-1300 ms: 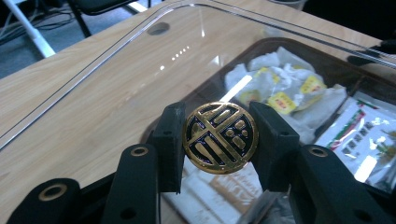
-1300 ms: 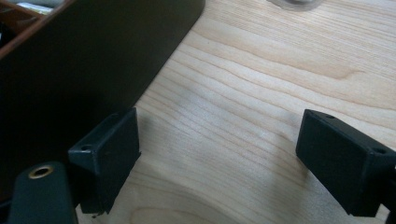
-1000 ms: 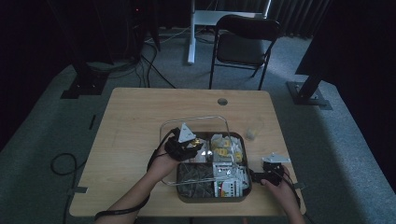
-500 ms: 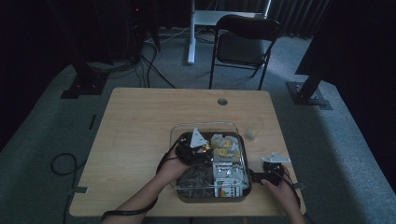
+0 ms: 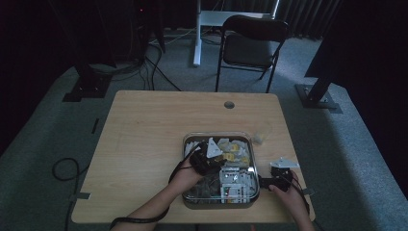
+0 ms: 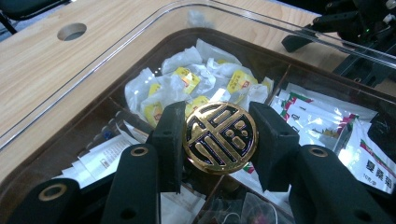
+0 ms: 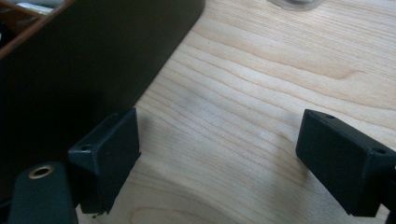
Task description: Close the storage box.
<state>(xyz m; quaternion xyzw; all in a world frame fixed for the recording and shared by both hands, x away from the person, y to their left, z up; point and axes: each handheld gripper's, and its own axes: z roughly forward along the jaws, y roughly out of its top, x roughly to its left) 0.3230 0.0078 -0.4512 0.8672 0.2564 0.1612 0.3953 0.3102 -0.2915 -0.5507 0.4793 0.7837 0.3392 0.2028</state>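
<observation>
The wooden desk (image 5: 144, 144) carries a dark compartmented tray (image 5: 190, 204) with a clear lid (image 6: 93, 74) standing open along its far side. One compartment holds crumpled white packets with yellow labels (image 6: 187, 79); another holds flat white sachets with red and green print (image 6: 322, 116); a nearer one holds white paper slips (image 6: 105, 156). A round cable hole (image 5: 229, 104) lies beyond the tray, and a folding chair (image 5: 252, 45) stands behind the desk. The left gripper (image 6: 219, 140) hangs over the tray, closed on a round black-and-gold medallion (image 6: 220, 137), pinched at its edges. The right gripper (image 7: 219, 158) rests wide apart on bare desk, one jaw just beside the tray's outer wall, holding nothing.
</observation>
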